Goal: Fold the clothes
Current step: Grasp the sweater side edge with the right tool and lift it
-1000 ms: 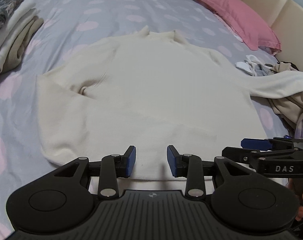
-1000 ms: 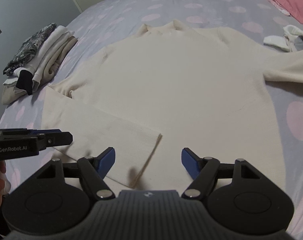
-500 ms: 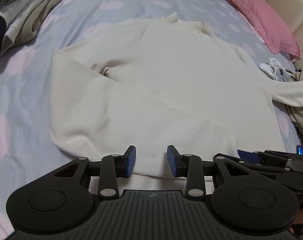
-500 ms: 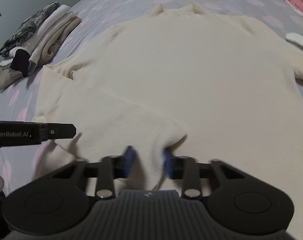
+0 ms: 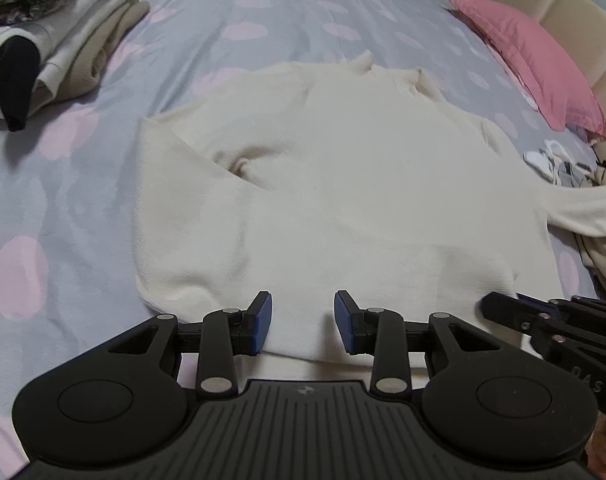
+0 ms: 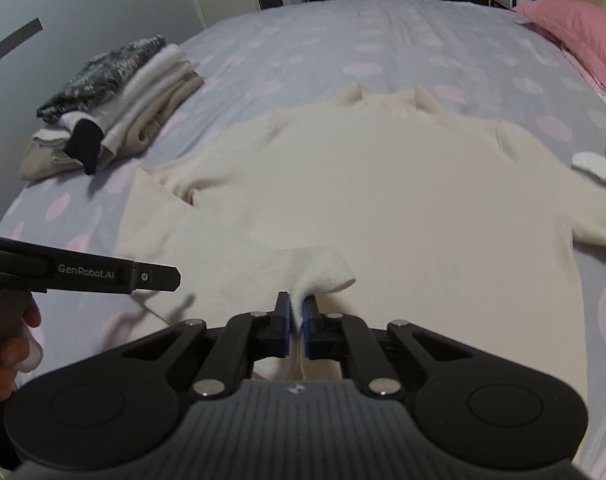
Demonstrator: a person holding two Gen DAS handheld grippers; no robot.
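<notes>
While the cream knit sweater (image 6: 383, 200) is lying flat across the middle of the frame on the polka-dot bedspread (image 6: 383, 44), collar toward the top, the right gripper (image 6: 298, 320) is pinching a cuff of the folded-in sleeve (image 6: 323, 272) at bottom centre, its blue pads pressed together on the cloth. I am judging the knit to be soft, light and limp: it is puckering where it is pinched, so it will likely be sagging and dragging rather than holding any shape, and an edge such as the cuff or hem looks the surest place to grasp. In the left wrist view the left gripper (image 5: 302, 322) is hovering over the hem at the bottom of the frame, pads apart, nothing between them but the fabric beneath. A stack of folded clothes (image 6: 115, 100) is sitting at upper left, well apart from the sweater. A pink pillow (image 5: 531, 60) is lying at upper right, and white socks (image 5: 551, 160) and a rumpled beige garment (image 5: 599, 256) are crowding the right edge, where the other sleeve (image 5: 583, 208) is trailing over them; that pile may be snagging the sleeve when it is being drawn in.
</notes>
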